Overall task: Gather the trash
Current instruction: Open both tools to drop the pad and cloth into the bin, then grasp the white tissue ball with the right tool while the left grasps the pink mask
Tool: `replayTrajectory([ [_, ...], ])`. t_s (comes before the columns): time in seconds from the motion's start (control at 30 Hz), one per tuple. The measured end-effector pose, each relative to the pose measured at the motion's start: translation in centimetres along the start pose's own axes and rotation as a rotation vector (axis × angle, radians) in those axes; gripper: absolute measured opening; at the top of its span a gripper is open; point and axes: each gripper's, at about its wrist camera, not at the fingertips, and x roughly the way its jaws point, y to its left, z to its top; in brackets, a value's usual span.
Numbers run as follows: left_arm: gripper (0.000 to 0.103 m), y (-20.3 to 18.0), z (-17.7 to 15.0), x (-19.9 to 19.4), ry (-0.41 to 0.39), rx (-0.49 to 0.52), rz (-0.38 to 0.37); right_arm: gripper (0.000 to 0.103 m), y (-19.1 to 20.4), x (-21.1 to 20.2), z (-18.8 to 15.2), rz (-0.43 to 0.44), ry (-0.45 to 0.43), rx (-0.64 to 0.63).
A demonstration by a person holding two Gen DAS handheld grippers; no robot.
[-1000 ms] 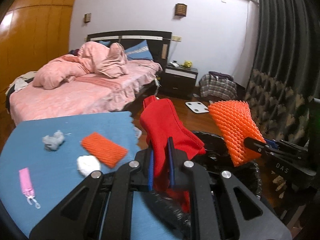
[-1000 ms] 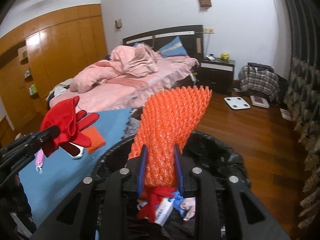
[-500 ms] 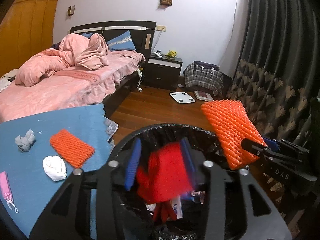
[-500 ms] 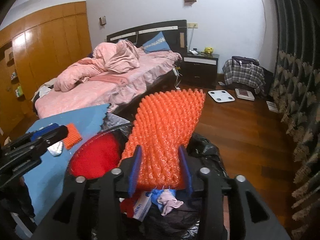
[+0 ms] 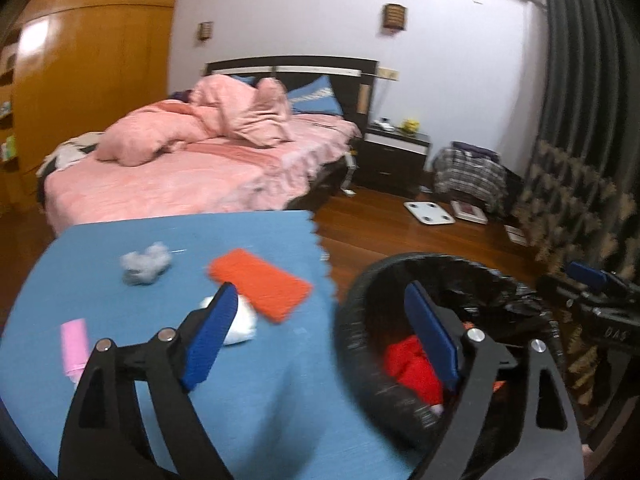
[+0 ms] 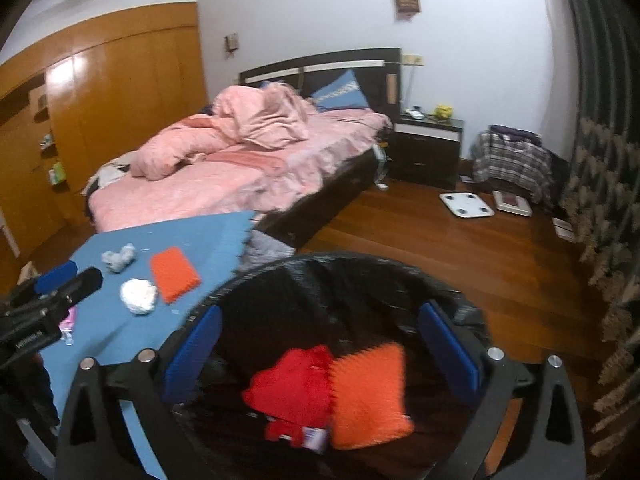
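With both tongs (image 6: 320, 344) wide, glove (image 6: 292, 388) in bin (image 6: 360, 264).

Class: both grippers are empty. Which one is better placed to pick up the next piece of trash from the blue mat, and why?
Left. The left gripper is open over the blue mat, near the white wad and orange foam net. The right gripper, also open, hangs over the bin, farther away.

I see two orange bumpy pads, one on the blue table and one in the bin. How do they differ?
The orange pad on the table lies flat on the blue table, uncollected; the orange pad in the bin lies tilted in the black bin beside a red cloth. Both are bright orange, bumpy rectangles, and neither claw holds either.
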Motion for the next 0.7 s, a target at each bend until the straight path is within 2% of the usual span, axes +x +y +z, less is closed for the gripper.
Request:
replayTrajectory([
  [0.37, 0.087, 10.2, -2.2, -4.3, -0.002, -0.119, 0.255, 0.097, 10.9, 2.8, 0.7, 0.199, -0.002, -0.127],
  [0.7, 0.087, 16.8, -3.8, -5.2, 0.033, -0.186, 0.385, 0.097, 18.9, 5.9, 0.1, 0.296, 0.011, -0.207],
])
